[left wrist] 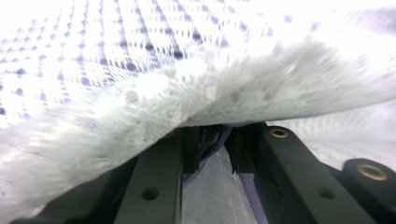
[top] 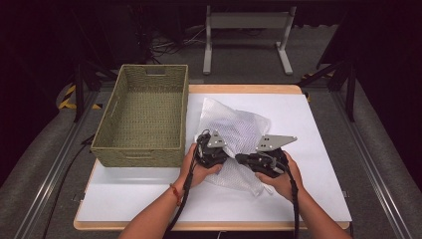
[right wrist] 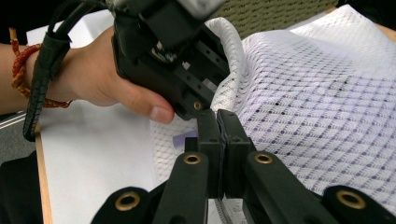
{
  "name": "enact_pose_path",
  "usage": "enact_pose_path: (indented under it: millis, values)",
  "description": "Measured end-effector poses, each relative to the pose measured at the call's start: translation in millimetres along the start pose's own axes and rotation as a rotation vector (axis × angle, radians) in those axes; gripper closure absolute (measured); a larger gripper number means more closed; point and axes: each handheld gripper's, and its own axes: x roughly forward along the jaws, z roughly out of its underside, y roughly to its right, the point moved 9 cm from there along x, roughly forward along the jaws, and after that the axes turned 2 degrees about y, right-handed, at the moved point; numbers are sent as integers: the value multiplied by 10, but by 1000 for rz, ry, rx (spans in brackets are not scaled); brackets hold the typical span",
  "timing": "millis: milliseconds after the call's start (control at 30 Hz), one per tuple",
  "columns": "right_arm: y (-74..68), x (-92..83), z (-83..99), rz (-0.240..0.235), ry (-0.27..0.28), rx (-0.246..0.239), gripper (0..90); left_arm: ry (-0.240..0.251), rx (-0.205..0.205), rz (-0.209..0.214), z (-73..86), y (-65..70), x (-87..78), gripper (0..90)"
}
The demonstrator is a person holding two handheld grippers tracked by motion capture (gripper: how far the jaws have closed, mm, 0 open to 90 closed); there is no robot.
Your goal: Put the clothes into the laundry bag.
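Both my grippers, left (top: 226, 152) and right (right wrist: 218, 122), have jaws pinched tight on white mesh fabric (top: 234, 129); no readable writing.

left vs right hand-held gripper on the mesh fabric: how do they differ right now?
The left hand-held gripper points up the table with fabric draped over its jaws; the right hand-held gripper points sideways toward the left one, its jaws fully in sight. The left's jaws keep a small gap with cloth between; the right's are pressed together. Both pinch the near edge of the white mesh fabric.
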Motion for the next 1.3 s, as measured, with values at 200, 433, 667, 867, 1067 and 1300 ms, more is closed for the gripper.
enact_pose_path:
  millis: [200, 433, 667, 867, 1067, 1300]
  values:
    - [-22, -63, -132, 7, 42, -10, 891, 57, -25, 23, -133, 15, -57, 749]
    - [-16, -102, -175, 26, 60, -20, 892, 21, 16, -2, -90, 46, -51, 797]
    - [40, -74, -68, 40, 32, -13, 891, 41, 39, -59, -63, 5, 127, 858]
    - [103, -18, 93, 30, -10, 25, 891, 18, 20, -138, 8, -99, 316, 840]
    - [107, 95, 213, 29, -60, 25, 891, 18, -31, -149, 51, -150, 323, 726]
    - [146, 85, 228, 40, -59, 31, 891, 56, -20, -64, 63, 6, 77, 507]
